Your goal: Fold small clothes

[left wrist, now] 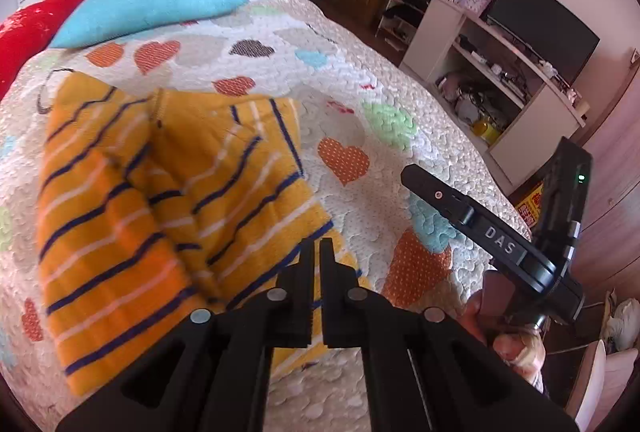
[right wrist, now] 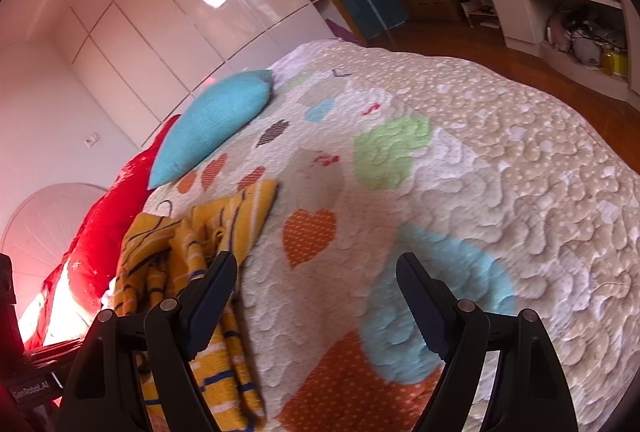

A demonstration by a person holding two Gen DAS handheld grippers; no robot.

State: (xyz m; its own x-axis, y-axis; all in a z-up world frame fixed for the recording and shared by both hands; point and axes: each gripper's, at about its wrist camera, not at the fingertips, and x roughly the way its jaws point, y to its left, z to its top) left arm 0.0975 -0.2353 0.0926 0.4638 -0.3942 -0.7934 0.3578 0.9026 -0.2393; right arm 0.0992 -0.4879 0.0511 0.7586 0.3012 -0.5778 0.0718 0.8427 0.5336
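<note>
A small yellow shirt with navy and white stripes [left wrist: 168, 200] lies on the heart-patterned quilt [left wrist: 360, 80], partly folded over itself. My left gripper [left wrist: 317, 252] hovers at the shirt's near right edge with its fingers almost together; no cloth shows between them. The right gripper's body [left wrist: 500, 240] shows at the right of the left wrist view, held by a hand. In the right wrist view the shirt [right wrist: 208, 264] lies bunched at the left. My right gripper [right wrist: 316, 272] is open and empty over the quilt [right wrist: 500, 172], its left finger [right wrist: 216, 288] beside the shirt's edge.
A turquoise pillow [left wrist: 152, 0] and a red pillow [left wrist: 36, 20] lie at the head of the bed. A white shelf unit with a TV [left wrist: 520, 44] stands beyond the bed's right edge. White wardrobes [right wrist: 168, 0] line the far wall.
</note>
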